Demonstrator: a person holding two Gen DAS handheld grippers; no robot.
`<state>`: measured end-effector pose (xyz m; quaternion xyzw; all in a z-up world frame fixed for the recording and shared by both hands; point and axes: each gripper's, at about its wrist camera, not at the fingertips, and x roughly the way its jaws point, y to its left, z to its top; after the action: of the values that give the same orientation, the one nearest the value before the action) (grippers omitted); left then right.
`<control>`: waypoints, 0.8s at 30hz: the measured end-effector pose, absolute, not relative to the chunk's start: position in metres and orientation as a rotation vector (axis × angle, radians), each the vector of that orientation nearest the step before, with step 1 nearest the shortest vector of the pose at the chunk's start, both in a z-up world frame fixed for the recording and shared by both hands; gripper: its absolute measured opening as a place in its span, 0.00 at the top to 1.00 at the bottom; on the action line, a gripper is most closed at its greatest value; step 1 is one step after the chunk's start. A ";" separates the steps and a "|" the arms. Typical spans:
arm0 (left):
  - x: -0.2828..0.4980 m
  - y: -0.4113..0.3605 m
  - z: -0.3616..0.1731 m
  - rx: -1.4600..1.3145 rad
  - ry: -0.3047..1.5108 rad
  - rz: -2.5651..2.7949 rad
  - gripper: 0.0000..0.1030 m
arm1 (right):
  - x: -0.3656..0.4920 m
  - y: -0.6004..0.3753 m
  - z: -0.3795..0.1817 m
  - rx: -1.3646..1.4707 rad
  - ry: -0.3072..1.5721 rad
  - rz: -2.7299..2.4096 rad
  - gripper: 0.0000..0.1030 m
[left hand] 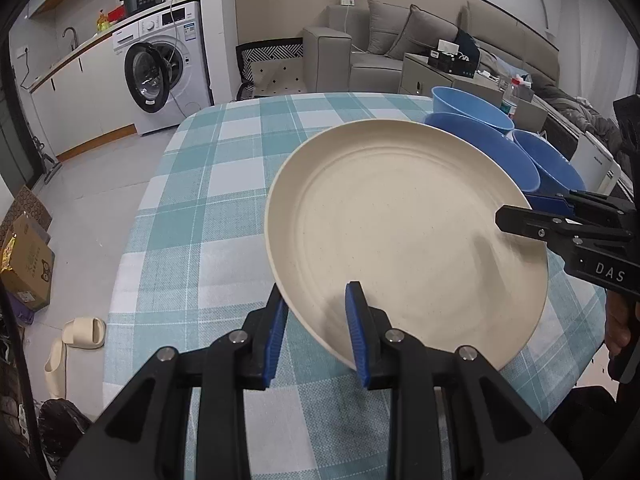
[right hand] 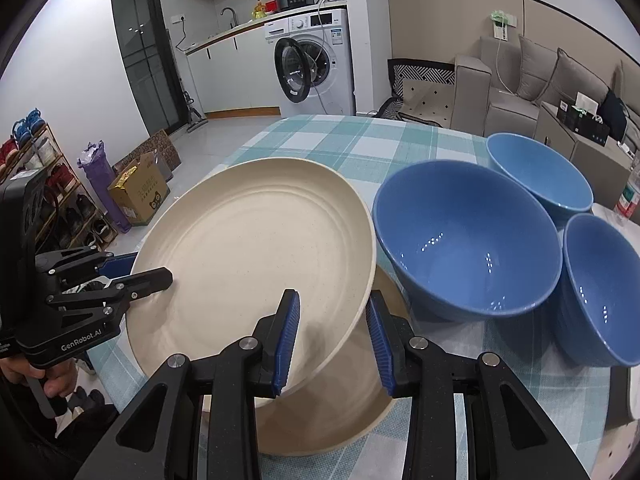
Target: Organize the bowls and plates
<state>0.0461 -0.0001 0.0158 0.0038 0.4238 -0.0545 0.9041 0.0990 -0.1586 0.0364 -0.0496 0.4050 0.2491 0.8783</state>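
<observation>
Left gripper (left hand: 318, 330), foreground of left wrist view: blue-padded jaws are closed narrow on the near rim of the cream plate (left hand: 404, 236), one pad under the rim, one on the upper face. Right gripper (right hand: 334, 340), foreground of right wrist view: jaws likewise pinched on the opposite rim of the same plate (right hand: 256, 264), w/ one pad inside and one outside the edge. The plate is thus carried at two rim points approx. across from each other, tilted, above the checked tablecloth (left hand: 208, 208).

A second cream plate (right hand: 332, 424) is seen lying flat on the cloth directly under the held one; whether the two touch cannot be told. Three blue bowls are set just beside, to the right: a large bowl (right hand: 468, 240), a far bowl (right hand: 540, 172) and a near bowl (right hand: 604, 292), rims close together.

Handling (judged): the plate appears stiff, matte and speckled, prob. light plastic or fibre composite; little flex is expected under a rim pinch. The raised rim is the only practical hold, since the face is broad and smooth. Slip risk is judged moderate: pads bite a thin, sloping edge, so an even two-sided grip is advised. The bowls look glossy, thus more slippery and poss. breakable; a wall pinch over the rim is suggested, w/ clearance kept from the neighbours.

Stage (judged): plate being stacked on its twin; not yet set down.
</observation>
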 end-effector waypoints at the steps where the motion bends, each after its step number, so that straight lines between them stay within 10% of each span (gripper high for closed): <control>1: 0.044 -0.001 0.015 0.005 0.879 -0.115 0.74 | 0.098 -0.159 0.036 -0.103 0.845 0.517 0.66; 24: 0.039 -0.023 -0.006 0.072 0.943 -0.150 0.74 | 0.079 -0.175 0.000 -0.146 0.910 0.460 0.65</control>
<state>0.0386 -0.0227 -0.0056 0.0345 0.4537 -0.0722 0.8875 0.0790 -0.1751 -0.0001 -0.0698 0.4350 0.2201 0.8703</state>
